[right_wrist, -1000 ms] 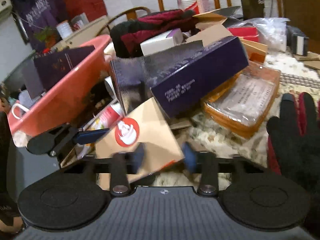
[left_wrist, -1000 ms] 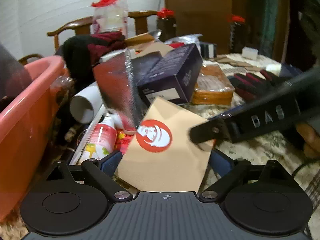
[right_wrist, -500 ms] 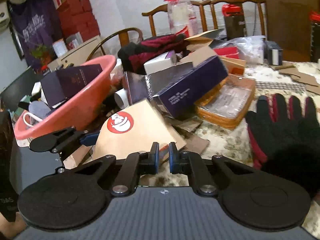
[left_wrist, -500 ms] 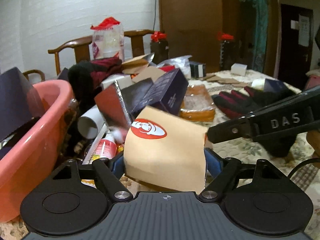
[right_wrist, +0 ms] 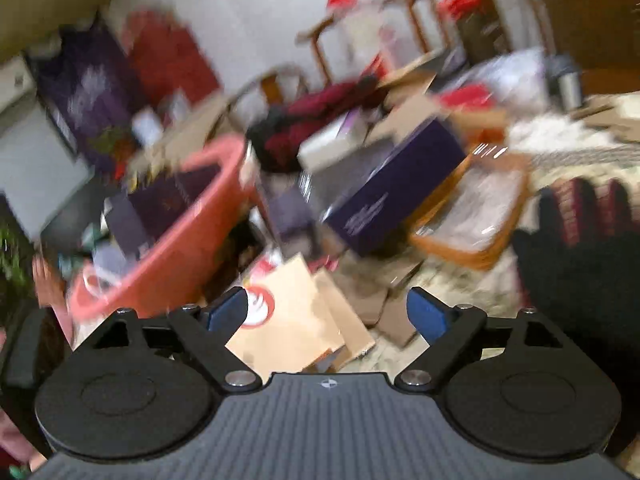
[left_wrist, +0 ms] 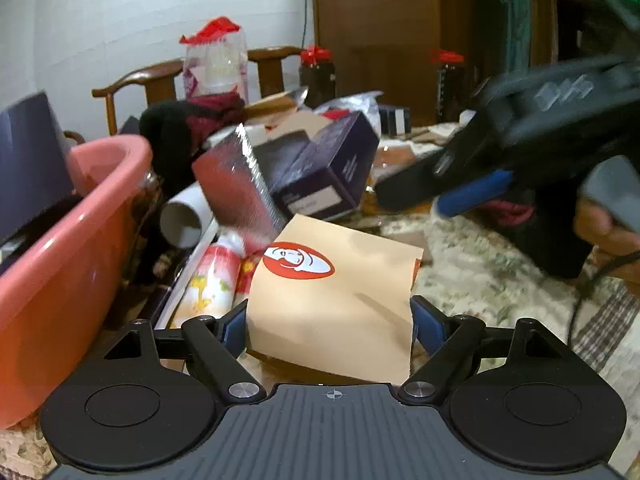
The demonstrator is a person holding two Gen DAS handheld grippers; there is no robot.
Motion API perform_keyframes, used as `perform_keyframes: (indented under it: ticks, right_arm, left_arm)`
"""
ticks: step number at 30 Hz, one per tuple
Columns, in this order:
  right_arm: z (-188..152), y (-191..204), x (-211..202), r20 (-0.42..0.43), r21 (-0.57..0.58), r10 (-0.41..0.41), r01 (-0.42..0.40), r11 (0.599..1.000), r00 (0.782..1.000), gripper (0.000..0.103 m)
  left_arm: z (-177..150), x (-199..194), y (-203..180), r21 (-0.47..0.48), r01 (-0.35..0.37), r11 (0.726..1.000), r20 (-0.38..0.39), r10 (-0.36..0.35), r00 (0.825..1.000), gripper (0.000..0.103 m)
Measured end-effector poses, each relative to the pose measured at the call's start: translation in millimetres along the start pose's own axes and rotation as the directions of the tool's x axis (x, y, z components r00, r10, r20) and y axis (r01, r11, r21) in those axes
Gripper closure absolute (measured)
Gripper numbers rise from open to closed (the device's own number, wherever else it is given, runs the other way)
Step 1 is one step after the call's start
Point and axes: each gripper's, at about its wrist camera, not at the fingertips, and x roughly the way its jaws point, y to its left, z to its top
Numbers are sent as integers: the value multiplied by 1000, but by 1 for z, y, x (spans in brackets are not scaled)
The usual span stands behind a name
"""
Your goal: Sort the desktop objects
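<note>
A tan paper packet (left_wrist: 332,292) with a red round logo sits between the blue pads of my left gripper (left_wrist: 330,320). Both pads press on its side edges, and its front end tilts up over the clutter. My right gripper (right_wrist: 326,310) has its jaws opening and wide apart. The same packet (right_wrist: 292,320) lies below and ahead of it, untouched by the pads. In the left wrist view the right gripper (left_wrist: 416,200) is blurred, up and to the right of the packet. The right wrist view is heavily blurred.
A pink basin (left_wrist: 60,260) holding dark boxes stands at the left. Behind the packet lie a dark purple box (left_wrist: 320,168), a red foil box (left_wrist: 236,192), a white tube (left_wrist: 184,216) and a bottle (left_wrist: 208,284). An orange tray (right_wrist: 472,224) and a black glove (right_wrist: 580,248) lie right.
The right gripper's jaws, nearly shut at the packet's near corner, have sprung wide and let it go as the gripper swung away. The left gripper has closed on the packet and raised it slightly.
</note>
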Motion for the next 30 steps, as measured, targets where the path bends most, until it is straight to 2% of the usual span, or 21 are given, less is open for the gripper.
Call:
perform_keyframes:
  ticks: [3, 6, 7, 8, 9, 10, 15, 22, 25, 30]
  right_arm:
    - [-1, 12, 30, -59, -76, -42, 37, 996, 997, 16]
    - [-4, 19, 52, -108, -124, -43, 29, 992, 993, 27]
    - [-5, 22, 54, -93, -146, -59, 45, 988, 994, 38]
    - [-8, 28, 55, -90, -171, -81, 64, 983, 993, 73]
    - [-10, 31, 56, -102, -185, -97, 77, 980, 990, 91]
    - [-11, 32, 56, -116, -185, -120, 97, 978, 986, 95]
    - [-26, 45, 41, -63, -192, -169, 154, 969, 984, 97]
    - [-16, 55, -3, 47, -153, -138, 144, 978, 989, 98]
    - [-11, 62, -19, 81, -145, -137, 148, 978, 987, 101]
    - [-5, 82, -36, 131, -164, -103, 124, 979, 986, 101]
  left_arm:
    - [-4, 2, 4, 3, 13, 1000, -6, -13, 1000, 21]
    - [-5, 4, 6, -4, 27, 1000, -17, -27, 999, 21]
    - [-5, 5, 5, -5, 28, 1000, -20, -29, 999, 21]
    - [-5, 6, 5, -6, 27, 1000, -23, -28, 999, 20]
    - [-6, 6, 5, -8, 24, 1000, -24, -24, 999, 20]
    - [-6, 6, 6, -10, 25, 1000, -22, -25, 999, 20]
    - [-2, -1, 4, -21, 31, 999, 3, -30, 1000, 19]
    - [12, -32, -3, 31, -3, 1000, 86, 0, 996, 19]
    - [23, -49, -2, 49, -53, 997, 141, 46, 989, 20]
    - [42, -73, 10, 28, -82, 996, 194, 75, 978, 20]
